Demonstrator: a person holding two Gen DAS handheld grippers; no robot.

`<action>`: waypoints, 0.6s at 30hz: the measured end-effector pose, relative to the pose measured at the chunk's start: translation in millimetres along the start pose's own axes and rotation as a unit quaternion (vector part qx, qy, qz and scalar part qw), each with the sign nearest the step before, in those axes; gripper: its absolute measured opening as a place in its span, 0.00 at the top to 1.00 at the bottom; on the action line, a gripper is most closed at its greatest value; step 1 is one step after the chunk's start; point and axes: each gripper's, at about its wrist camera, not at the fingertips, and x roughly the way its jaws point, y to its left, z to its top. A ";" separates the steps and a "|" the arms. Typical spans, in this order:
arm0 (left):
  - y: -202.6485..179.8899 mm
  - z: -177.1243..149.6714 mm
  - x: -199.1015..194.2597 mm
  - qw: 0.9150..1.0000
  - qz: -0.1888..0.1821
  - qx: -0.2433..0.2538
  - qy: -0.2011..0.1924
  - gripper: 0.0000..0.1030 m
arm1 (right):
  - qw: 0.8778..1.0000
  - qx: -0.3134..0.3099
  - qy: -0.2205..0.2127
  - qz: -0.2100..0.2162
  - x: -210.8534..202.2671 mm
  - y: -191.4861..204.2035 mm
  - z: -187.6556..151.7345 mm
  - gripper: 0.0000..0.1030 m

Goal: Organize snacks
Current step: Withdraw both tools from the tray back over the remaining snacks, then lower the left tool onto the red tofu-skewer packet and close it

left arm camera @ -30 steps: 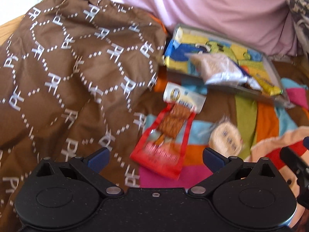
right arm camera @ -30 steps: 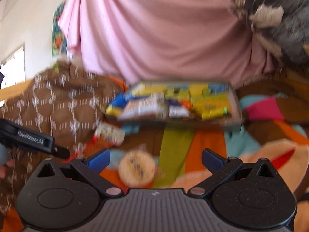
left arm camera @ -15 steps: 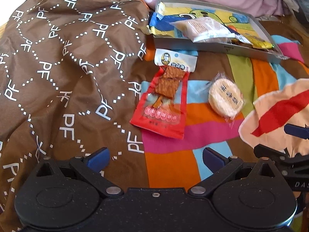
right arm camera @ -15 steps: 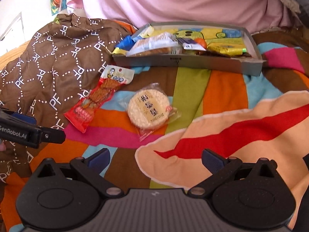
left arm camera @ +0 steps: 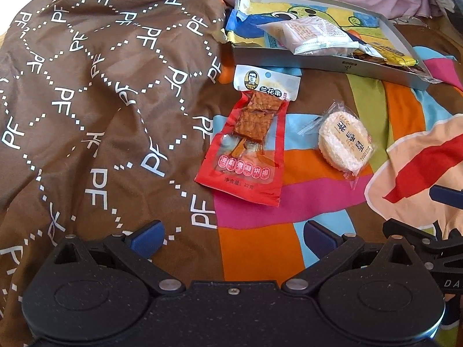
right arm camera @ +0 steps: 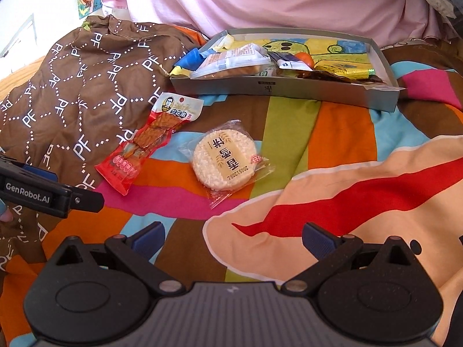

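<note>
Both tools, left (left arm camera: 231,238) and right (right arm camera: 231,238), spread apart and empty above the quilt (right arm camera: 341,133); red pouch (left arm camera: 249,147) and round rice cake (right arm camera: 224,159) lie flat at 12 o'clock, near the tray (right arm camera: 289,89).

I see the pouch (left arm camera: 250,141) left of the rice cake (left arm camera: 344,141) on the bedspread (left arm camera: 254,260), the tray (left arm camera: 327,63) behind both

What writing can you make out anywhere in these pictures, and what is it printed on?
"PF", repeated: brown cloth.
"GenRobot.AI": left gripper.
"DA", cut off by the frame edge: right gripper.
"兰花串": red snack packet; its smaller print is unreadable.
"米雪饼", with unclear digits: round rice cracker.
Gray tray: mark too small.
</note>
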 end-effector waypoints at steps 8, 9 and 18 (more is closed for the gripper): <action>-1.5 8.6 6.2 1.000 0.001 0.001 -0.004 0.01 | 1.000 0.006 -0.002 0.001 2.8 -3.4 1.9 0.00; -1.7 10.2 7.3 1.000 0.003 0.003 -0.007 0.01 | 1.000 0.007 -0.002 0.000 3.4 -3.8 2.4 0.00; -5.0 32.1 13.2 0.997 0.020 0.043 -0.057 0.01 | 1.000 0.012 -0.002 -0.003 9.1 -13.9 7.0 0.00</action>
